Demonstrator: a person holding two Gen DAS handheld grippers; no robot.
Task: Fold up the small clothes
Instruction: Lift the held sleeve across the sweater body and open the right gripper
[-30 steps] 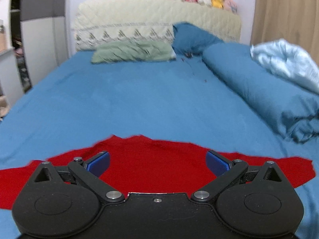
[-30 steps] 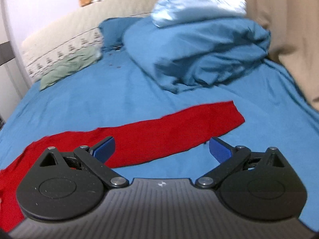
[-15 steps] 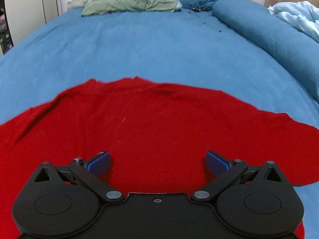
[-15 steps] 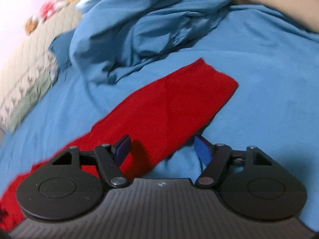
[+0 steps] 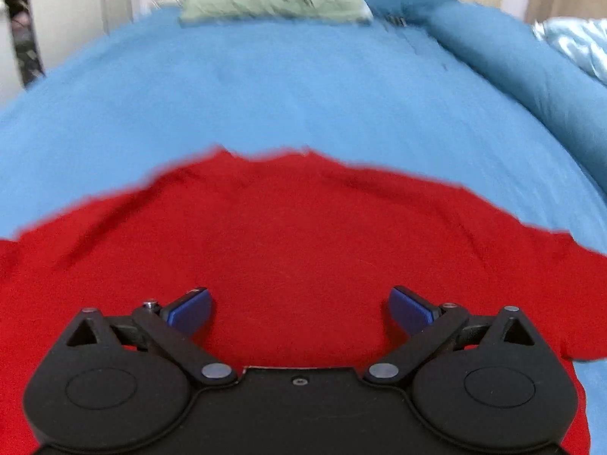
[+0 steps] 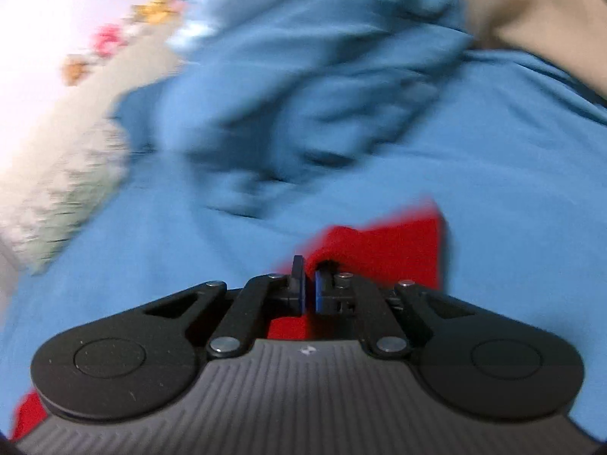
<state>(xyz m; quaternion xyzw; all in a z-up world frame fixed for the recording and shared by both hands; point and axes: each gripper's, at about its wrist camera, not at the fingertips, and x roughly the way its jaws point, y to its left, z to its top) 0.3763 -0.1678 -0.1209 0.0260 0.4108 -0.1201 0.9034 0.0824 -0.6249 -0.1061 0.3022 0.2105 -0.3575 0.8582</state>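
While the left tongs (image 5: 301, 309) hover wide open over the shirt (image 5: 303, 235), the right tongs (image 6: 308, 288) pinch its sleeve (image 6: 383, 242) to fold it.

The left gripper (image 5: 301, 309) hovers over a red garment (image 5: 303, 235) with its jaws spread wide, nothing between them. The garment lies spread on the bed (image 5: 265, 87), near its foot edge. A green pillow (image 5: 273, 2) sits at the head edge, a rolled blue duvet (image 5: 531, 72) along the right edge.
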